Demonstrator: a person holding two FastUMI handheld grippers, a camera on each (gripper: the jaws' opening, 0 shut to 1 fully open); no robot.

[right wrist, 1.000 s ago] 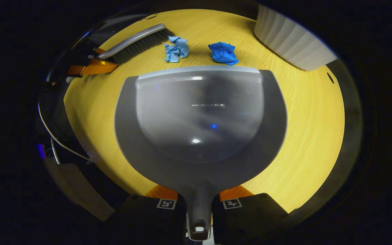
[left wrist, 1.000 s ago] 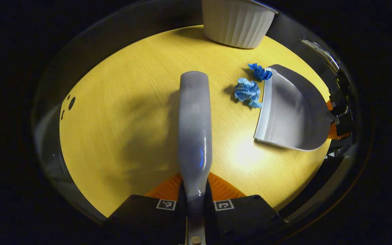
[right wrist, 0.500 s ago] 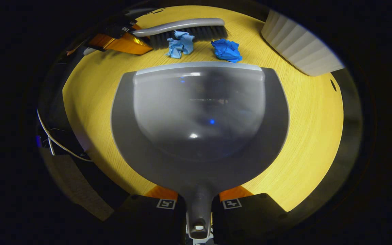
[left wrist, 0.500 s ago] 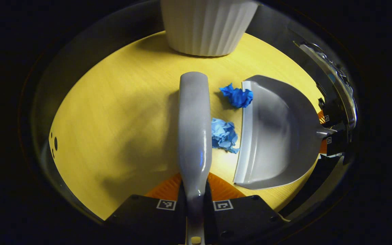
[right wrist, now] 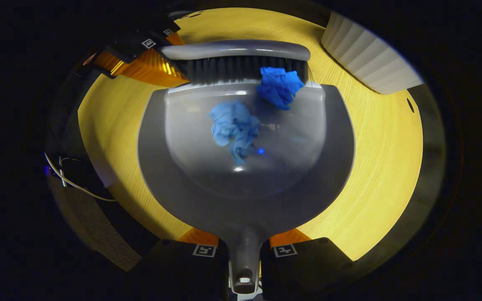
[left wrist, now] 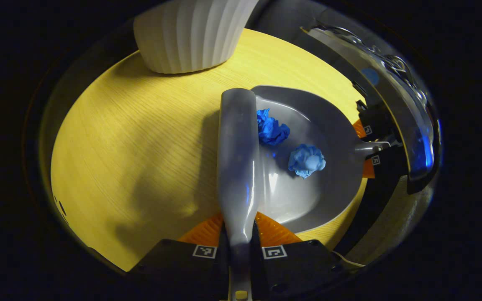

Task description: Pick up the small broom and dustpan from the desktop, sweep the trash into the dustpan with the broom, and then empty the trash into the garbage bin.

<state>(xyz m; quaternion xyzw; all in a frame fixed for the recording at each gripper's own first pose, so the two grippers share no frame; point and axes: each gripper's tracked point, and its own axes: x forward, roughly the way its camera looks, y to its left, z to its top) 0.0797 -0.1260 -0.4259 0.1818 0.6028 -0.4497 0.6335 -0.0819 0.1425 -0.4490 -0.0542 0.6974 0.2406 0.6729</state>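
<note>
Inside dustpan (right wrist: 245,196) | both paper wads (right wrist: 234,127) now, formerly outside | broom (right wrist: 234,50) at lip

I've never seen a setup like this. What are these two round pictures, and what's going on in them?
A person holds a two-finger gripper in each hand, and a fisheye camera rides on each, looking forward along its fingers. In the left gripper view, the left gripper is shut on the small broom. In the right gripper view, the right gripper is shut on the dustpan by its handle. The pan sits on a yellow wooden desktop. Two crumpled blue paper balls lie in it: the light one deep inside, the dark one at the lip against the bristles. The ribbed white garbage bin stands nearby.
</note>
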